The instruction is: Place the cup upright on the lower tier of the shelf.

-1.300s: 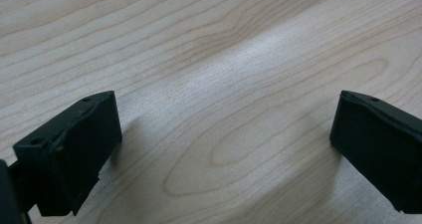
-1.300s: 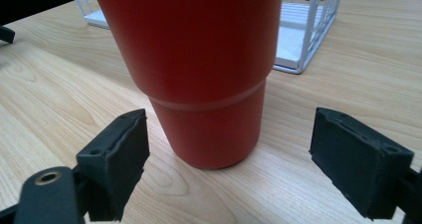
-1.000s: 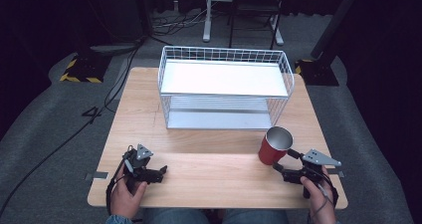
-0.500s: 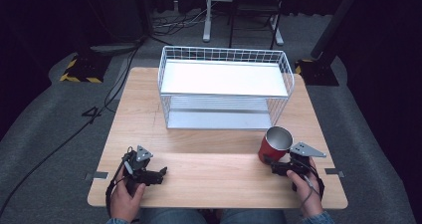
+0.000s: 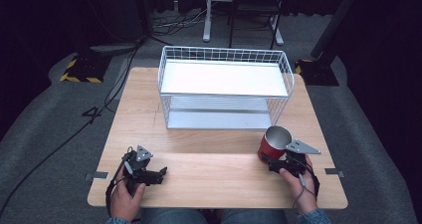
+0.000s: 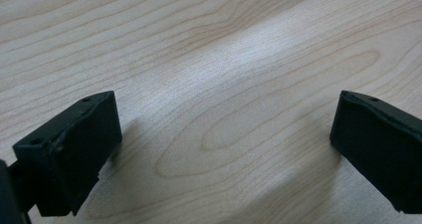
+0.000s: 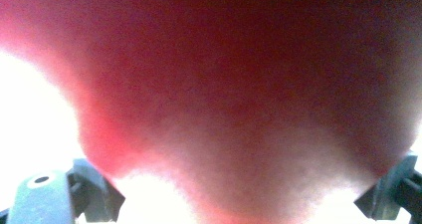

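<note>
A red cup (image 5: 271, 144) with a shiny metal inside stands upright on the wooden table (image 5: 214, 167), right of centre and just in front of the wire rack. My right gripper (image 5: 271, 160) is pushed up against its near side. In the right gripper view the blurred red cup (image 7: 239, 99) looms very close, and the two jaws stand wide apart at the bottom corners on either side of it, open. My left gripper (image 5: 159, 174) rests near the table's front left, held by a hand. Its jaws are spread wide over bare wood (image 6: 224, 134), with nothing between them.
A white wire rack (image 5: 225, 59) with a flat top shelf and a lower shelf occupies the back half of the table. Bare wood lies between the two grippers. Dark floor with cables and stand legs surrounds the table.
My right gripper has moved left and forward from the table's right edge up to the red cup, so the cup now sits between its jaws. The left gripper has stayed put.
</note>
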Demonstrator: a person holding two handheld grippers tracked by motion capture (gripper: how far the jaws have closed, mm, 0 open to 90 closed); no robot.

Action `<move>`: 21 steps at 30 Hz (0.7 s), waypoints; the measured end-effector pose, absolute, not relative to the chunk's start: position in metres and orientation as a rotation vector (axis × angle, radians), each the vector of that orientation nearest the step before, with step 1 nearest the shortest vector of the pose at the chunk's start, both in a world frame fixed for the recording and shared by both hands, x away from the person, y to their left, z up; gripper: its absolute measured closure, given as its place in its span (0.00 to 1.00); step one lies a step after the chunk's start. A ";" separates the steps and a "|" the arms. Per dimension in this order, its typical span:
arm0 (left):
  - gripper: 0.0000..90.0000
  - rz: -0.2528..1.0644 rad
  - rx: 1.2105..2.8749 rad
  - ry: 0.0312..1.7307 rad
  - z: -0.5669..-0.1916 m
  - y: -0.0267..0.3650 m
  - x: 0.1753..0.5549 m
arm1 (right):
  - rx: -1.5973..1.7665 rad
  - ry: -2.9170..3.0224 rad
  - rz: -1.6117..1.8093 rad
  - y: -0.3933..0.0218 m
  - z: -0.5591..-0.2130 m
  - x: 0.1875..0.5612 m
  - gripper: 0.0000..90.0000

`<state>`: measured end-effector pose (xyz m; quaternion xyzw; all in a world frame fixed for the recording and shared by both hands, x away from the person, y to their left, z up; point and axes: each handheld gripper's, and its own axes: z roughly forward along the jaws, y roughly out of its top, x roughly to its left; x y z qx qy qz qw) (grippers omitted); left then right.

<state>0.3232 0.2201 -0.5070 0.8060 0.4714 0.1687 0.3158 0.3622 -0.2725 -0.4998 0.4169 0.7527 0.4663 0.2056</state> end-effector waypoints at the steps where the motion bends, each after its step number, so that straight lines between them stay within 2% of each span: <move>1: 0.00 0.444 2.123 1.242 -0.507 0.220 0.323 | 1.162 2.098 1.299 -0.273 -0.500 0.362 0.16; 21: 0.00 0.444 2.123 1.242 -0.507 0.220 0.323 | 1.099 2.067 1.351 -0.275 -0.497 0.361 0.18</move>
